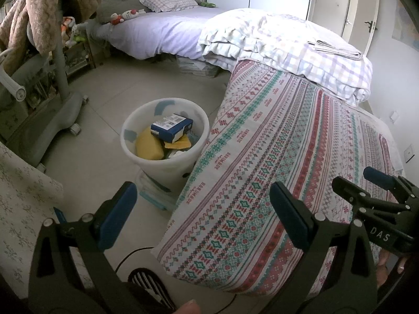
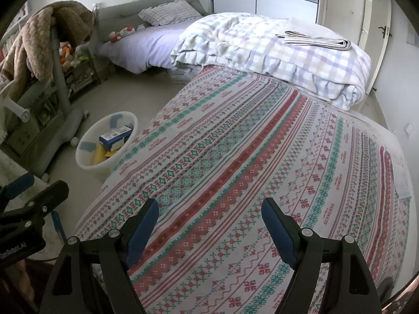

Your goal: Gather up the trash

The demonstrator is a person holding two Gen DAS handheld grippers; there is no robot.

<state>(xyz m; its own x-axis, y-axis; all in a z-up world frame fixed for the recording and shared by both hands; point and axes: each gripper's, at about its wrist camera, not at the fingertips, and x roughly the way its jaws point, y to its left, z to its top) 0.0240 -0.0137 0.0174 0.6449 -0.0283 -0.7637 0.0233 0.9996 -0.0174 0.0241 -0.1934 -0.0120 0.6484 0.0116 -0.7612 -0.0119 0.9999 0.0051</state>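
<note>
A white bin point(image 1: 167, 162) point(image 2: 86, 162) stands on the floor beside the patterned bed. Inside it lie a blue box point(image 1: 171, 127) point(image 2: 115, 134), yellow packaging point(image 1: 148, 147) and other scraps. My left gripper point(image 1: 203, 201) hangs open above the bed's near corner, nothing between its blue pads point(image 1: 117, 209). My right gripper point(image 2: 209, 217) is open over the patterned bedspread point(image 2: 248, 170), also holding nothing. The right gripper shows at the right edge of the left wrist view point(image 1: 371, 183), and part of the left one appears at the left edge of the right wrist view.
A folded checked quilt point(image 2: 275, 52) with a folded cloth point(image 2: 316, 40) on top lies at the far end. A grey wheeled stand point(image 1: 60, 99) draped with a brown blanket stands left of the bin. A second bed point(image 1: 162, 34) with a pillow and toys is behind. A cable crosses the floor.
</note>
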